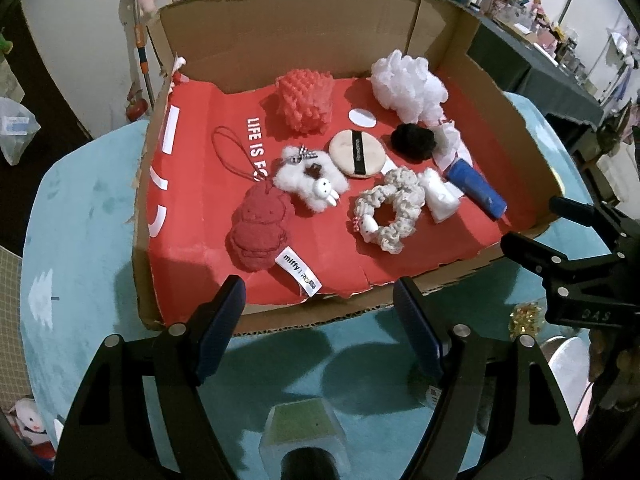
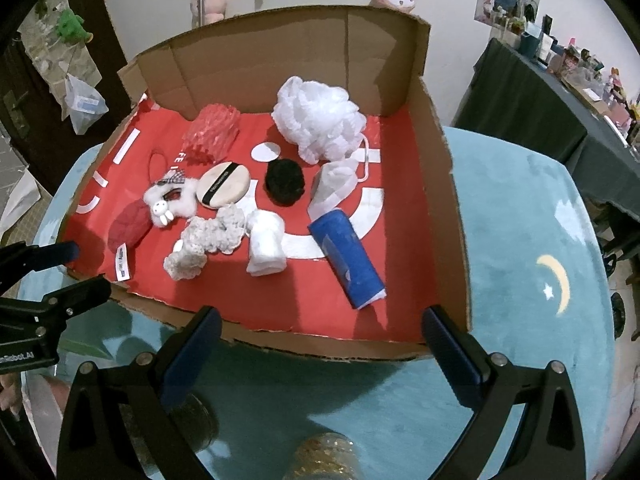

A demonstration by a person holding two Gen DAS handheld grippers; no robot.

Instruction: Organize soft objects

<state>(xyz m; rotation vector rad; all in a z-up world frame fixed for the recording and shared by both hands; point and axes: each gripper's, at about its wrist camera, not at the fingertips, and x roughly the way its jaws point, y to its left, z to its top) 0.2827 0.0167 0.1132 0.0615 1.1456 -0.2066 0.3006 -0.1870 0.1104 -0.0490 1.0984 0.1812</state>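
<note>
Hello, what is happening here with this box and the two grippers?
A person holds two grippers over the near edge of a cardboard box of soft things. The left gripper and right gripper are both open and empty. The white bath pouf, blue roll and red plush lie untouched inside.

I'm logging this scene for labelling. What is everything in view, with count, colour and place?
cardboard box: 1, brown with red floor, on teal cloth
mesh pouf: 1, white, back right
knit block: 1, coral, back centre
powder puff: 1, beige, middle
pompom: 1, black, beside puff
fluffy charm: 1, white, left of puff
Miffy plush: 1, red, front left
scrunchie: 1, cream, front centre
blue roll: 1, front right
white roll: 1, beside it
left gripper: open, empty
right gripper: open, empty
</note>
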